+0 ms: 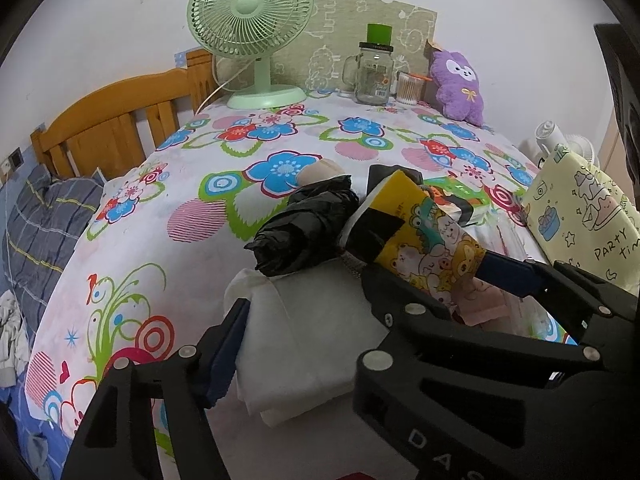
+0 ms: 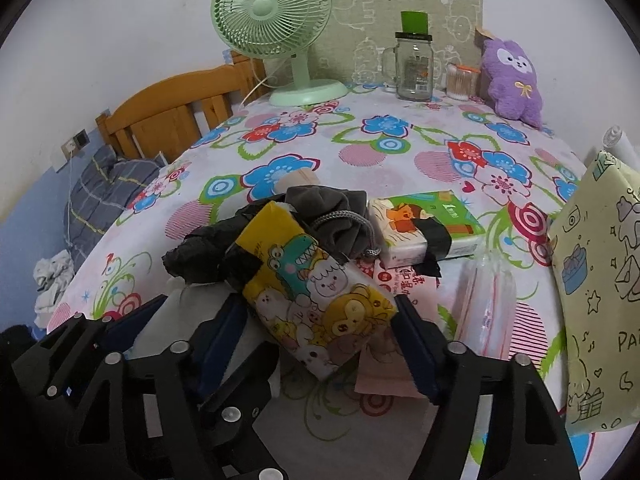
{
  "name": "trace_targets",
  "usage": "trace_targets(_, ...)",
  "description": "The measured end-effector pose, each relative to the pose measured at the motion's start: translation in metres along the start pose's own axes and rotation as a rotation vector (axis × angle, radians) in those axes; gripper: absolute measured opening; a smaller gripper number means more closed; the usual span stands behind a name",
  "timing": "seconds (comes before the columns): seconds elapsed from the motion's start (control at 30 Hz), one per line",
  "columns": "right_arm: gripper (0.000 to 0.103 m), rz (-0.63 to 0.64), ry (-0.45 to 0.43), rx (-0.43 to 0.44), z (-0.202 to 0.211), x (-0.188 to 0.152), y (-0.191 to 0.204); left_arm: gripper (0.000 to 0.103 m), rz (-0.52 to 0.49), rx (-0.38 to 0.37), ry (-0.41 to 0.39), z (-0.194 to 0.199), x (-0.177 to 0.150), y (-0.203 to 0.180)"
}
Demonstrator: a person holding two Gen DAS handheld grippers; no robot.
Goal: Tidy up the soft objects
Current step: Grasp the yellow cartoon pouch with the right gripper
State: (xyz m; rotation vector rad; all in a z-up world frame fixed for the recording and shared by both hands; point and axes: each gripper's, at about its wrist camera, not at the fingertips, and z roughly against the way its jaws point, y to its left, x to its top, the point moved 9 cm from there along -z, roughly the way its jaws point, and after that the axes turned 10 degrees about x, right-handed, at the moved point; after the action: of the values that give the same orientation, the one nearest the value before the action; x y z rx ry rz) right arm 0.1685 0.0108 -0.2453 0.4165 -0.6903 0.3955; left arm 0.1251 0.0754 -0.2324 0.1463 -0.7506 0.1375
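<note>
White tablecloth (image 2: pixel 400 168) with blue, red and pink flowers; yellow tissue pack (image 2: pixel 312 288) printed with cartoon animals; mint-green fan (image 2: pixel 276 16); purple plush toy (image 2: pixel 512 80); crumpled black bag (image 1: pixel 304 228)

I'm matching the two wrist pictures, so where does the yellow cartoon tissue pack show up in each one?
Left wrist: yellow cartoon tissue pack, right of centre, beside the black bag.
Right wrist: centre, low, between the right gripper fingers.
Shared landmark: green fan at the back.
</note>
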Motion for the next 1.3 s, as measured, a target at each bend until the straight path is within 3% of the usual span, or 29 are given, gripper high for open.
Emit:
trace_targets(0.33,0.066,-0.012,-0.017,-0.006,0.013,-0.001,-0.005,0.068,-0.006,-0.013,-0.009,0.008,0.002,-0.008)
trace_targets(1.07,0.064,-0.043,-0.098,0.000,0.056,0.007,-0.018,0.060,-0.030,-0.012,-0.072,0.041,0.016,-0.030)
trace_targets(1.17,0.064,-0.045,-0.112,0.002,0.063,0.008,-0.019,0.051,-0.031,-0.009,-0.083,0.047,0.017,-0.033)
trace_targets(1.3,0.064,-0.051,-0.128,0.001,0.073,0.008,-0.024,0.051,-0.023,-0.014,-0.084,0.049,0.018,-0.039)
